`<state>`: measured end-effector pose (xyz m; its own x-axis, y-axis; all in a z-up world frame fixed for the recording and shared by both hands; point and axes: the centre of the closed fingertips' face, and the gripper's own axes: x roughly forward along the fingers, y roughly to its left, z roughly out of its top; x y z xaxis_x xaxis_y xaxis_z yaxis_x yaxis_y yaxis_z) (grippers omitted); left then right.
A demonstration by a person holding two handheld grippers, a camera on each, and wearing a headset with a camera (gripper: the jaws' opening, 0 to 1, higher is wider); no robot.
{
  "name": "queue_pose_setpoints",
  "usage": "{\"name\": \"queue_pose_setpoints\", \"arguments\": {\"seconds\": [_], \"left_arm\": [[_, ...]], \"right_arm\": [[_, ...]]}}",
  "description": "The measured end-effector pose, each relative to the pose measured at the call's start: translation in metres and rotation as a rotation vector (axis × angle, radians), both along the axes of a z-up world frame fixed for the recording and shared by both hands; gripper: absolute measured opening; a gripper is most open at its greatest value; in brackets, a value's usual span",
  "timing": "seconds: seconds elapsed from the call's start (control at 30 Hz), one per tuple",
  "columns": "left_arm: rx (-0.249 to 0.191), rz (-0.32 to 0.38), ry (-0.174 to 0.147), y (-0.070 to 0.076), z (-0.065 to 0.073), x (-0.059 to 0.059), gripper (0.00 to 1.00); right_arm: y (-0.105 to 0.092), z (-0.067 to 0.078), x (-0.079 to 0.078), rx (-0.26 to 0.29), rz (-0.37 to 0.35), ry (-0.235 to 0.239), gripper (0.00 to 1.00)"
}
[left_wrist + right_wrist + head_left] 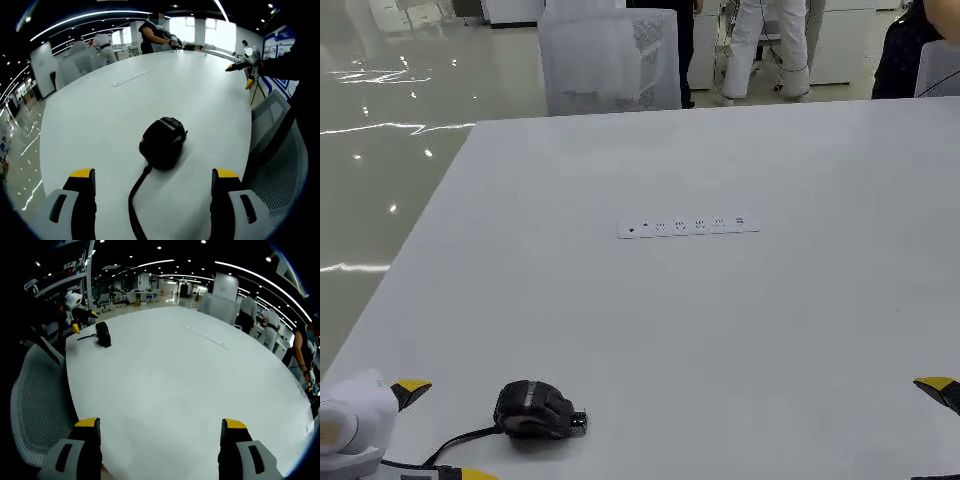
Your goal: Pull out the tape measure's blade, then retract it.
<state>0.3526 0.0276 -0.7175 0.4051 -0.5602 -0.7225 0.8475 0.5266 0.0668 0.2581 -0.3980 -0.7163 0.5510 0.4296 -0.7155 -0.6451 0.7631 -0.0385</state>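
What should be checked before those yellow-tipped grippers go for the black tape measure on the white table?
1. Black round tape measure lying free on the white table: ok.
2. Left gripper open, tape measure ahead between its jaws: ok.
3. Right gripper open, empty, but far from the tape measure: not ok.
4. Blade inside, none drawn out: ok.
5. Black strap trailing between the left jaws, might snag: not ok.
6. Blade lock state: cannot tell.
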Motion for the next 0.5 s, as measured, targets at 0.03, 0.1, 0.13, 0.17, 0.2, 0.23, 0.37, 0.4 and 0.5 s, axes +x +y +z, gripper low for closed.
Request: {"name": "queue_pose_setpoints", "arguments": {"seconds": [0.03, 0.1, 0.13, 0.17, 0.2, 0.23, 0.37, 0.4, 0.5], "left_arm": [[0.008, -0.027, 0.013, -0.005, -0.001, 0.001, 0.94], [0.046, -0.090, 0.025, -0.007, -0.005, 0.006, 0.94], [0.062, -0.113, 0.030, -0.008, -0.007, 0.007, 0.93], [0.077, -0.135, 0.030, -0.011, -0.008, 0.009, 0.93], [0.096, -0.170, 0.034, -0.015, -0.009, 0.011, 0.93], [0.109, -0.190, 0.034, -0.018, -0.009, 0.013, 0.93], [0.156, -0.269, 0.039, -0.033, -0.014, 0.021, 0.91], [0.163, -0.290, 0.036, -0.037, -0.014, 0.022, 0.91], [0.184, -0.326, 0.034, -0.048, -0.018, 0.026, 0.85]], "right_arm": [[0.006, 0.000, 0.002, 0.016, 0.003, 0.011, 0.99], [0.013, -0.002, 0.007, 0.022, 0.033, 0.020, 0.99], [0.016, -0.003, 0.009, 0.019, 0.045, 0.021, 0.99], [0.019, -0.004, 0.011, 0.012, 0.058, 0.021, 0.99], [0.025, -0.004, 0.013, 0.006, 0.083, 0.020, 0.99], [0.028, -0.006, 0.015, 0.001, 0.097, 0.019, 0.99], [0.049, -0.008, 0.024, 0.000, 0.158, 0.017, 0.99], [0.053, -0.008, 0.026, 0.001, 0.165, 0.017, 0.99], [0.066, -0.013, 0.029, -0.003, 0.199, 0.031, 0.99]]}}
